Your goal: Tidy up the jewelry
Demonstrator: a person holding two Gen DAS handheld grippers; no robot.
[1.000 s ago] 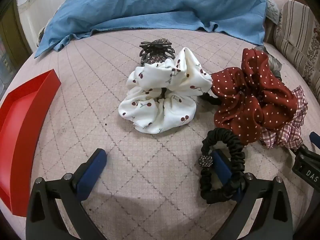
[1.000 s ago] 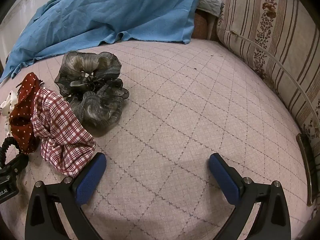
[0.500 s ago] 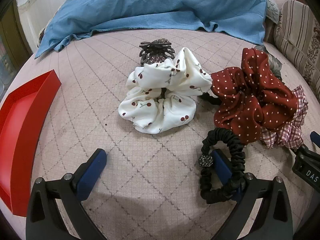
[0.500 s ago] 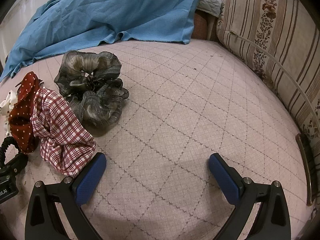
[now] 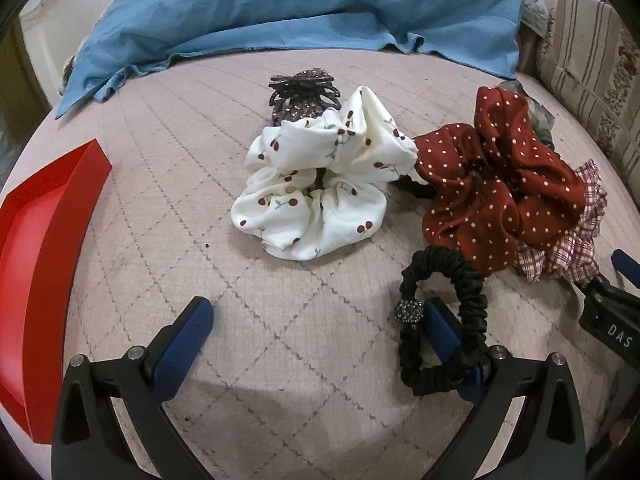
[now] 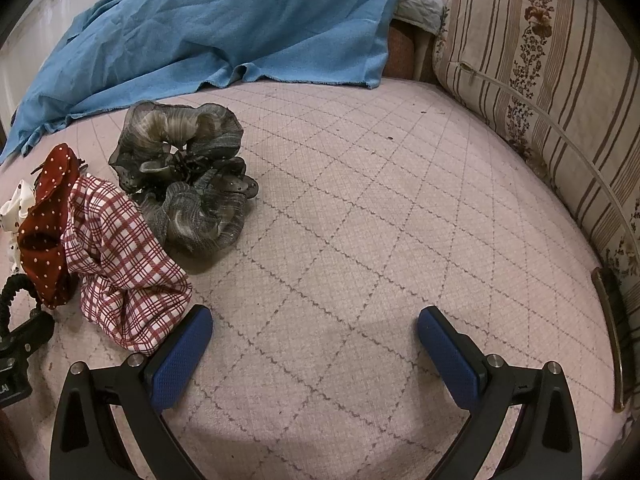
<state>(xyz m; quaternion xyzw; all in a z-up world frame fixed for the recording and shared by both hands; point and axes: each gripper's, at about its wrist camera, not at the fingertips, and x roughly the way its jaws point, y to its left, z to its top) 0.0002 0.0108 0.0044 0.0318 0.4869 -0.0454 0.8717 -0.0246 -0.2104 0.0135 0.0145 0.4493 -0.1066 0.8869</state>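
Left wrist view shows the left gripper with its fingers spread wide over a quilted bed; a black hair tie with a beaded ball is looped around the right finger. Ahead lie a white cherry-print scrunchie, a brown claw clip just behind it, and a red dotted scrunchie resting on a plaid scrunchie. A red tray sits at the bed's left edge, and a blue cloth covers the far edge. Right wrist view shows the right gripper with fingers spread and holding nothing, just beside the plaid scrunchie, with a grey sheer scrunchie beyond and a striped cushion along the right edge.
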